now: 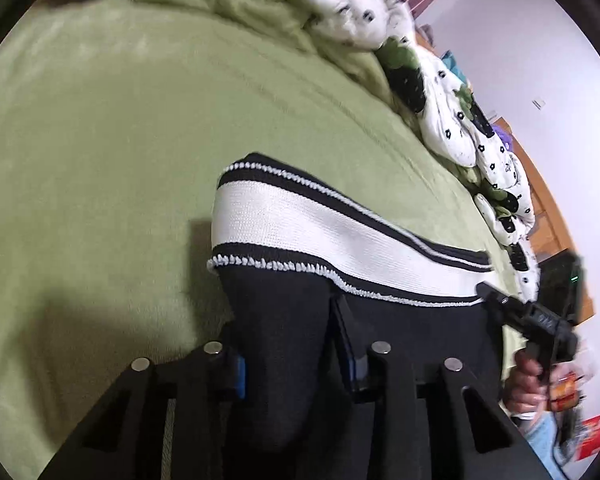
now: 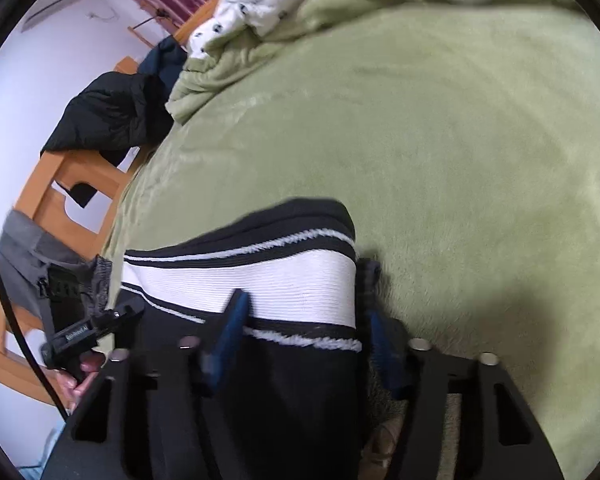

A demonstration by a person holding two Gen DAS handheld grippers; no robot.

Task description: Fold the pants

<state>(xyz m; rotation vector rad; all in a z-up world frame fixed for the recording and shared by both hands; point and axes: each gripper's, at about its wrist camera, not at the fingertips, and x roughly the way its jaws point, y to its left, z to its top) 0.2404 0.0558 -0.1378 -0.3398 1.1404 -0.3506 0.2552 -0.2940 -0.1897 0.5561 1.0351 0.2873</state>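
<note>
Black knit pants (image 1: 284, 320) with a broad white waistband (image 1: 300, 224) lie on a green fleece blanket (image 1: 100, 160) that covers the bed. In the left wrist view the left gripper (image 1: 288, 344) points down at the cloth from six o'clock; its jaws stand narrow, closed on a fold of the black fabric just below the waistband. At three to four o'clock in that view a hand (image 1: 528, 380) holds the right gripper (image 1: 496, 300) at the waistband's other end. In the right wrist view the right gripper (image 2: 300, 328) grips the pants (image 2: 292, 380) at the waistband's edge, jaws narrow, with the cloth bunched between the blue pads (image 2: 230, 328). A white quilt (image 1: 352, 12) with black and green prints is heaped at twelve to three o'clock in the left view. A wooden chair (image 2: 60, 192) with dark clothing (image 2: 108, 116) on it stands at nine o'clock in the right view.
</note>
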